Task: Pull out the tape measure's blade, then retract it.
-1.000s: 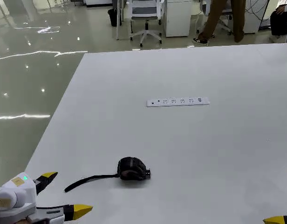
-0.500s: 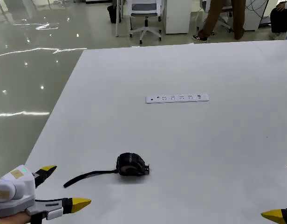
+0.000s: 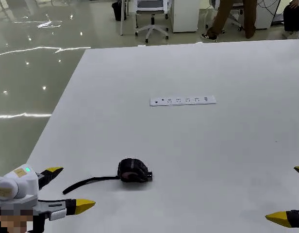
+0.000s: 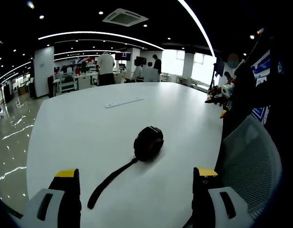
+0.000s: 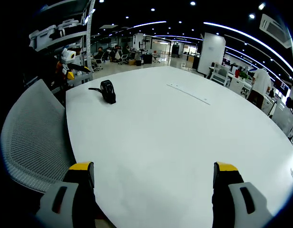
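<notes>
The left tongs [image 3: 70,187] have black jaws capped with pointed yellow tips, on a rounded white casing that carries a small green light [image 3: 27,170] and a tan square label [image 3: 19,173] on top. In the left gripper view the jaw bases are pale grey, each with a dark slot. The right tongs [image 3: 288,194] show matching yellow tips, black jaws and grey slotted bases.

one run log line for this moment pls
tape measure: on table, blade in, untouched | left hand-held gripper: open, near strap, no contact | right hand-held gripper: open, empty
</notes>
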Tool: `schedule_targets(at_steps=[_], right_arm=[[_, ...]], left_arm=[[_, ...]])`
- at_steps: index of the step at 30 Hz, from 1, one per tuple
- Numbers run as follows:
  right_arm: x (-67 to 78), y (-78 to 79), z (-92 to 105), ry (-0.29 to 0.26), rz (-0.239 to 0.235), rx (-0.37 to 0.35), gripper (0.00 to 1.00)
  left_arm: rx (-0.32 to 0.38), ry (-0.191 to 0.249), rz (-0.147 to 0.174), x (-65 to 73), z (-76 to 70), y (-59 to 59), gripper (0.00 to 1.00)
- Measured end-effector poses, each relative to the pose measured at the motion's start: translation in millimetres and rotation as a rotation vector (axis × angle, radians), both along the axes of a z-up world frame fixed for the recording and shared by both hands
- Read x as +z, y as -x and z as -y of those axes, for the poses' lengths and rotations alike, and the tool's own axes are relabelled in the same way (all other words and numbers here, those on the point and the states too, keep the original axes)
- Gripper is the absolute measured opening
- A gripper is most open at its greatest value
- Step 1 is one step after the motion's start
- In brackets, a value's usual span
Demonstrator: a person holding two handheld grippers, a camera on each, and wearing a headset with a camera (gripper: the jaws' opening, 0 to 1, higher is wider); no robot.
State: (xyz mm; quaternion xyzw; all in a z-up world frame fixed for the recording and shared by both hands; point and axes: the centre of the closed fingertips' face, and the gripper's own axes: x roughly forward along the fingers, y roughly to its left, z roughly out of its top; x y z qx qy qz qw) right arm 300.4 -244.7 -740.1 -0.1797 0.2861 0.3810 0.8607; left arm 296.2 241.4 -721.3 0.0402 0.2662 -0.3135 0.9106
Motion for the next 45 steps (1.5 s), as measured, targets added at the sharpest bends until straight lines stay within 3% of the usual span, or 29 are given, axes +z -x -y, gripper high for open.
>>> schedule_targets(at_steps=[4, 10, 14, 17, 19, 23, 28, 31, 35, 37, 39, 40, 43, 45], right_arm=[[3.1, -4.8, -4.7, 0.01, 0.005, 0.015, 1.0], [17.5, -19.9, -22.6, -0.001, 0.027, 0.044, 1.0], [20.5, -25.1, -37.4, -0.001, 0.032, 0.082, 1.0], [21.1, -27.9, -50.9, 0.011, 0.03, 0.118, 1.0], [20.9, -32.2, -60.3, 0.008, 0.026, 0.134, 1.0], [18.1, -39.8, -78.9, 0.017, 0.028, 0.176, 1.0], [14.7, -51.6, -102.5, 0.036, 0.03, 0.236, 1.0], [14.7, -56.1, -114.9, 0.045, 0.029, 0.267, 1.0], [15.2, -66.0, -127.4, 0.046, 0.032, 0.313, 1.0], [15.4, -68.1, -132.9, 0.047, 0.031, 0.326, 1.0], [15.4, -70.2, -140.1, 0.046, 0.031, 0.344, 1.0], [14.8, -72.3, -143.3, 0.045, 0.028, 0.349, 1.0], [11.3, -76.5, -149.8, 0.048, 0.026, 0.362, 1.0], [7.0, -80.5, -154.7, 0.054, 0.02, 0.372, 1.0]], left_arm=[[-0.005, -0.018, -0.019, -0.3, -0.9, -1.5, 0.99], [-0.109, -0.09, -0.008, 4.8, 8.0, -15.1, 1.0], [-0.199, -0.168, -0.007, 4.4, 15.3, -26.9, 1.0], [-0.285, -0.235, 0.015, 6.6, 25.7, -38.0, 1.0], [-0.34, -0.276, -0.011, 4.3, 33.6, -42.8, 0.99], [-0.446, -0.305, -0.035, 2.6, 54.1, -51.6, 1.0], [-0.564, -0.404, -0.037, -5.7, 72.2, -67.9, 1.0], [-0.625, -0.427, -0.056, -9.2, 82.4, -71.3, 0.99], [-0.682, -0.47, -0.05, -14.6, 92.6, -83.7, 0.99], [-0.699, -0.467, -0.054, -15.1, 99.6, -85.7, 0.98], [-0.715, -0.472, -0.09, -19.1, 105.6, -84.9, 0.9], [-0.724, -0.477, -0.091, -23.2, 109.2, -86.1, 0.88], [-0.772, -0.49, -0.105, -30.5, 117.9, -79.4, 0.85], [-0.799, -0.503, -0.135, -39.8, 121.5, -76.1, 0.81]])
